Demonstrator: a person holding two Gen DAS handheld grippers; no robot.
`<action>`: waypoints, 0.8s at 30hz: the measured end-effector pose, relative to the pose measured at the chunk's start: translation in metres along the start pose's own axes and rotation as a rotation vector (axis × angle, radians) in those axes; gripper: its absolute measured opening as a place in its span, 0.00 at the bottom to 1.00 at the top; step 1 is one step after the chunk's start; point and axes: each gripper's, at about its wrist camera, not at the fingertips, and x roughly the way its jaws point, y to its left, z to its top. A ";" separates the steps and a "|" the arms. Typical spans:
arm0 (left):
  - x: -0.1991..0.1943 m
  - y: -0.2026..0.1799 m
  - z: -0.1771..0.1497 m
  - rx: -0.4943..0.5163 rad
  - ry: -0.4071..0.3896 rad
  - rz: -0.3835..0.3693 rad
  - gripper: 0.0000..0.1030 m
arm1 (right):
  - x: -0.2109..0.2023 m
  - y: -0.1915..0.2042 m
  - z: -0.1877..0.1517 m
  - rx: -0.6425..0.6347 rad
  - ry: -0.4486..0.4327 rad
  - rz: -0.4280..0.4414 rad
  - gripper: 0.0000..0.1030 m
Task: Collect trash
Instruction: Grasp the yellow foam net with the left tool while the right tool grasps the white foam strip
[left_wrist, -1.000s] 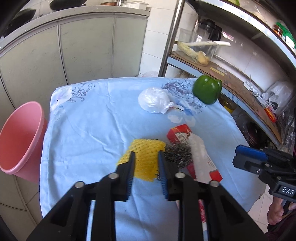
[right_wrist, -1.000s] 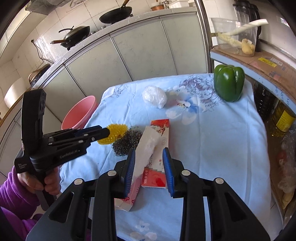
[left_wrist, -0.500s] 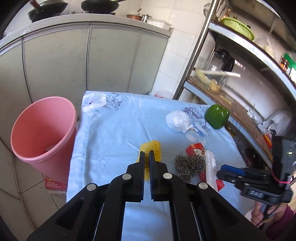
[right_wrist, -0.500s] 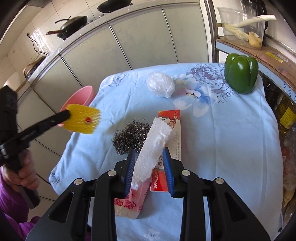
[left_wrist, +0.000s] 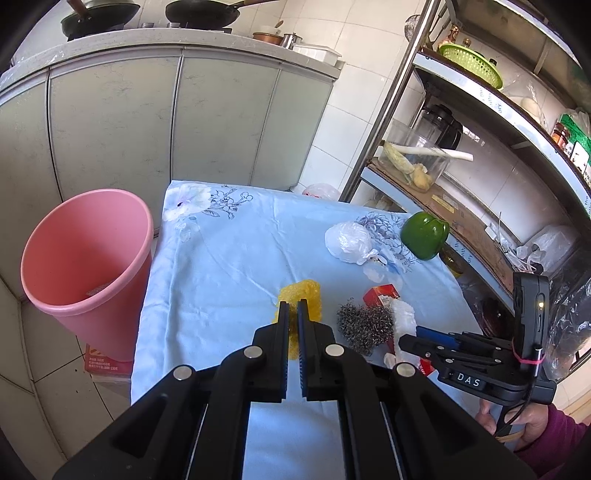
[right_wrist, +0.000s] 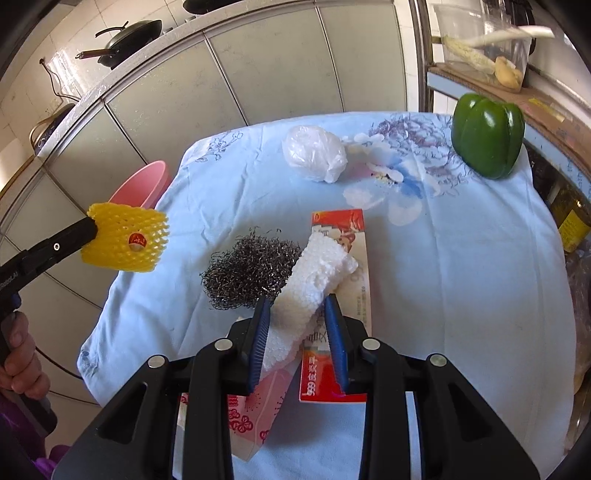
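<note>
**Currently held and listed: trash around the steel wool**

- Left gripper: pressed together on the yellow foam net, which is held in the air, left of the steel wool, before the pink bin.
- Right gripper: partly spread, the white foam wrap pinched between its pads, just right of the wool.
- Red box: laid under the wrap.
- White bag, green pepper: set well beyond the wool.

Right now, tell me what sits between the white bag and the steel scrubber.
Only bare tablecloth separates the white bag and the steel scrubber, seen from the right wrist.
</note>
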 end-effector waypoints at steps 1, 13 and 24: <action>0.000 0.000 0.000 0.001 -0.001 0.000 0.04 | 0.000 0.000 -0.001 -0.011 0.003 0.001 0.30; -0.015 0.000 0.005 -0.010 -0.057 -0.011 0.04 | -0.028 -0.002 -0.009 -0.035 -0.048 0.020 0.10; -0.028 0.010 0.008 -0.032 -0.095 -0.007 0.04 | -0.065 0.001 0.012 -0.043 -0.132 0.070 0.10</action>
